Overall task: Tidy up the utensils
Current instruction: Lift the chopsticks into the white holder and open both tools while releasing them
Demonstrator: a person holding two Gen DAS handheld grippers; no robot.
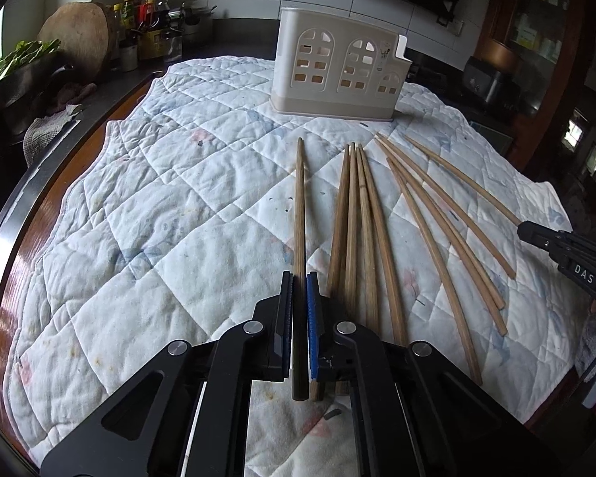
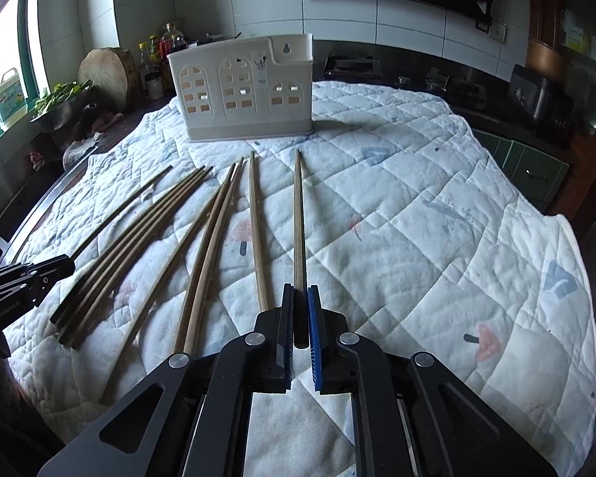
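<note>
**Chopsticks pinched at both ends of the row**

Quilted cloth (image 1: 139, 218) is covering the round table (image 1: 31, 214) and carrying everything in play. Standing upright at its far side is the cream utensil holder (image 1: 337, 67) with arched window cut-outs, well apart from the sticks. Lying between holder and grippers is a fan of loose wooden chopsticks (image 1: 355, 218), tips pointing toward the holder, some touching in a tight bundle, others splayed beside them.

Left gripper (image 1: 300, 278) is pinching the leftmost chopstick (image 1: 300, 198) between its black and blue pads, the stick running straight forward along the fingers and its butt end poking out behind them. Right gripper (image 2: 300, 290) is pinching the rightmost chopstick (image 2: 298, 218) the same way, near its thick end, with the next stick (image 2: 256, 218) lying just beside its left finger. Whether either held stick is touching the cloth cannot be told.
</note>
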